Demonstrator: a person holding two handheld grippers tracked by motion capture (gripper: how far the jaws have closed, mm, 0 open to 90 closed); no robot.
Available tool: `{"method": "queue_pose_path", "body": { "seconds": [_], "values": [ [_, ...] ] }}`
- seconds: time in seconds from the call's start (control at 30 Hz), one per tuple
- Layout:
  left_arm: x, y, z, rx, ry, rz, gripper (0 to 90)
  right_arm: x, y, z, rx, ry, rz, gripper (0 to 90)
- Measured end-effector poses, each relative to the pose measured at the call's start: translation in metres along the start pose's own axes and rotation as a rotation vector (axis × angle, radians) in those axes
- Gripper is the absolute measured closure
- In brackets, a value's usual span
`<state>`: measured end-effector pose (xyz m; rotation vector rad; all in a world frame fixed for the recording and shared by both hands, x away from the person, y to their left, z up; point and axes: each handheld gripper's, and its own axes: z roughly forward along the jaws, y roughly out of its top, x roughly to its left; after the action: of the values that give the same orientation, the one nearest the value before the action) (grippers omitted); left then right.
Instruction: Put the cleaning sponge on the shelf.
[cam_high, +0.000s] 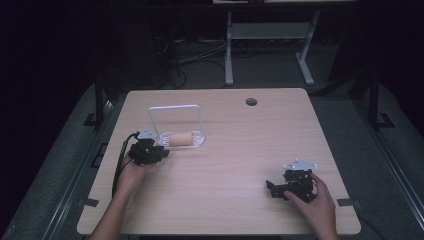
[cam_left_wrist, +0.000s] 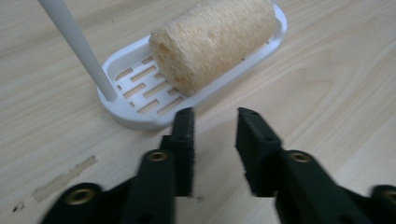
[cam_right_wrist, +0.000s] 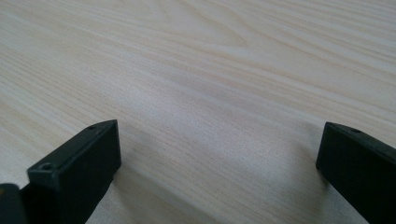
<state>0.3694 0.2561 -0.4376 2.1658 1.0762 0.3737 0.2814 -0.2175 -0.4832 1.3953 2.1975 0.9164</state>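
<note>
Loofah in white tray, just ahead of L tool; jaws spread, nothing between.

No text, label, brand or number can be read on anything here; the dim high view may hide small print, but none shows up close either.

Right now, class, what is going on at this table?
A person holds a hand-held gripper in each hand. The left hand-held gripper sits just short of a white slotted tray, jaws apart and holding nothing. A loofah roll lies in that tray. The right hand-held gripper rests open on the wooden table, away from it.
</note>
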Motion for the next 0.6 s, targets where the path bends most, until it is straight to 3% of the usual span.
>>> {"method": "queue_pose_path", "body": {
  "seconds": [0.17, 0.37, 0.47, 0.6],
  "values": [
    [-0.008, -0.007, -0.01, 0.003, 0.004, 0.011, 39.2, 0.0, 0.0, 0.0, 0.001, 0.0, 0.001, 0.0],
    [-0.017, -0.02, -0.023, -0.002, 0.001, 0.022, 26.3, 0.0, 0.0, 0.0, 0.0, 0.0, 0.0, 0.0],
    [-0.022, -0.027, -0.028, 0.002, 0.022, 0.02, 18.8, 0.0, 0.0, 0.0, 0.0, 0.0, 0.0, 0.0],
    [-0.027, -0.038, -0.032, 0.006, 0.023, 0.019, 15.8, 0.0, 0.0, 0.0, 0.0, 0.0, 0.0, 0.0]
  ]
}}
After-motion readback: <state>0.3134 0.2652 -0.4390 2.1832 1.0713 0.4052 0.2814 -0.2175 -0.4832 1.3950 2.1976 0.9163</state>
